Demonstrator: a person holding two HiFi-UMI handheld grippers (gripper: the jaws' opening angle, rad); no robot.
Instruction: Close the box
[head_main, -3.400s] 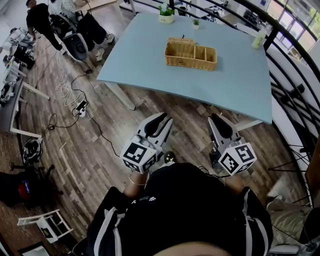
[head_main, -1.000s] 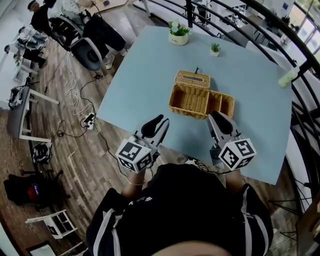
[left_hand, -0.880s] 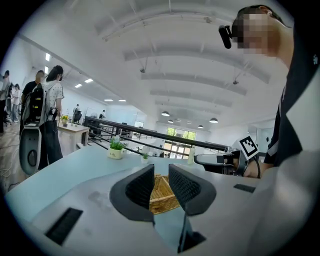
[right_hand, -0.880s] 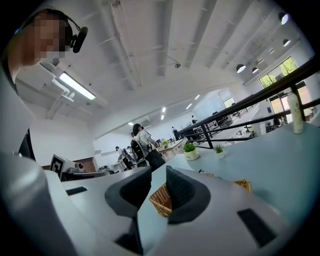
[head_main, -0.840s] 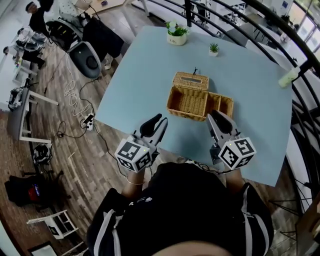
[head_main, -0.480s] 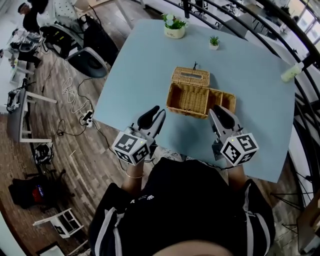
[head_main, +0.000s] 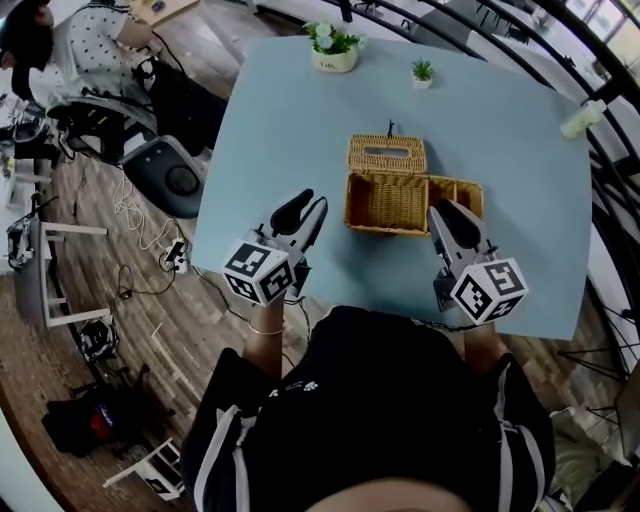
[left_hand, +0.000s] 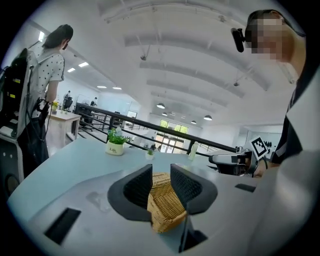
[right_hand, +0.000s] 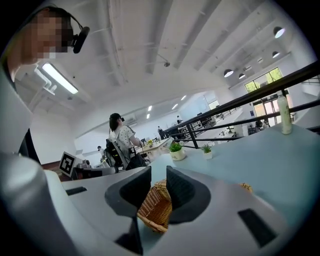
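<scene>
**One open box (head_main: 385, 200), two claws**

One blue table (head_main: 260, 120) holds everything. The left claw (head_main: 303, 203) hangs over the table, just left of the box. Its two jaws are opening, and nothing sits between them. One big plant (head_main: 333, 45) stands at the far edge. The box sits in the middle, with its one lid (head_main: 386, 154) flipped back. One small plant (head_main: 423, 71) stands behind it. The right claw (head_main: 452, 212) hangs by the box's right end, jaws a little apart, holding nothing. One bottle (head_main: 583, 118) lies at the far right.
</scene>
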